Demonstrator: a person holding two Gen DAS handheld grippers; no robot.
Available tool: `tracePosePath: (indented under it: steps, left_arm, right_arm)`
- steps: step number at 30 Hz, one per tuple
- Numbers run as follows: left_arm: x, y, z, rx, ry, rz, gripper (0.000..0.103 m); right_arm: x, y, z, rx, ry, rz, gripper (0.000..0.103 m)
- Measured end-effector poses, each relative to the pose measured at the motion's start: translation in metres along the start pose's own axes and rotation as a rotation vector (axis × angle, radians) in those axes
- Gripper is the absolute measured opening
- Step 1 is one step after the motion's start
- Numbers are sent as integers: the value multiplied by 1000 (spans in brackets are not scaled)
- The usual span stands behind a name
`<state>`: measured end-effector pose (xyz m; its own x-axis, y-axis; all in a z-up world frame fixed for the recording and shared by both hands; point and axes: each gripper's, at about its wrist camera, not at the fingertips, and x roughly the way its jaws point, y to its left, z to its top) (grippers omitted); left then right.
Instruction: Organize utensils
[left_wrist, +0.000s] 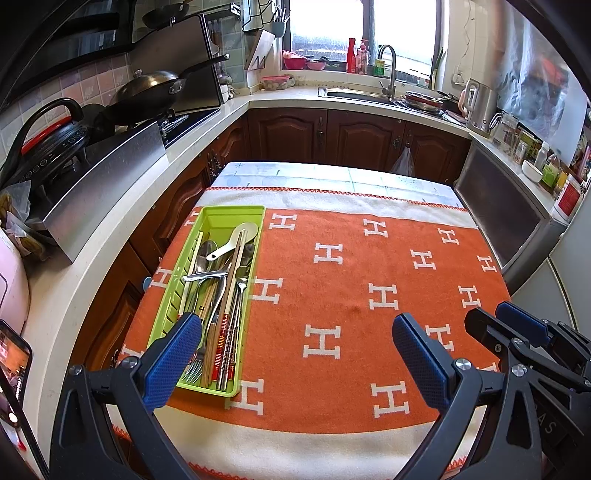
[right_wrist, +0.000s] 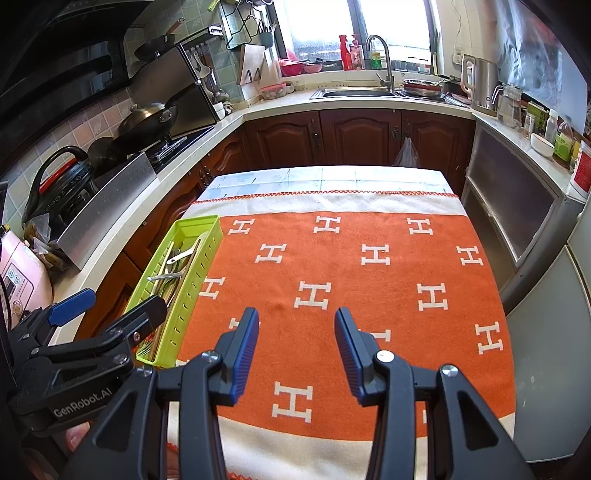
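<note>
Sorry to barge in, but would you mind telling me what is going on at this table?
A person holds a two-finger gripper in each hand above a table covered with an orange blanket. Both the left gripper and the right gripper are open and empty. The utensils, among them spoons, chopsticks and forks, all lie in a green tray at the table's left edge; nothing is being handled yet.

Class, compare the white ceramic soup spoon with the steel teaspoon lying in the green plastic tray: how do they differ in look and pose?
The white ceramic soup spoon is matte, pale and broad-bowled; the steel teaspoon is shiny, grey and narrow-bowled. The soup spoon lies at the far end of the green plastic tray, slanted across it; the teaspoon lies nearer, along the tray's length. Both rest on top of the pile, bowls toward the far end.
</note>
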<state>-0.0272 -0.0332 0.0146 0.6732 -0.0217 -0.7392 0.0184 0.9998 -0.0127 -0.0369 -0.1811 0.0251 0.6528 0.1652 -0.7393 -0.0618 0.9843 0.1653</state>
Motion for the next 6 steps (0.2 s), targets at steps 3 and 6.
tracePosePath:
  steps: [3,6]
  left_arm:
    - [1,0,-1,1,1,0,102]
    - [3,-1,1,-4,12,-6,102]
  right_arm:
    - [1,0,-1,1,0,-1,43]
    - [1,-1,-2,4,2,1,43]
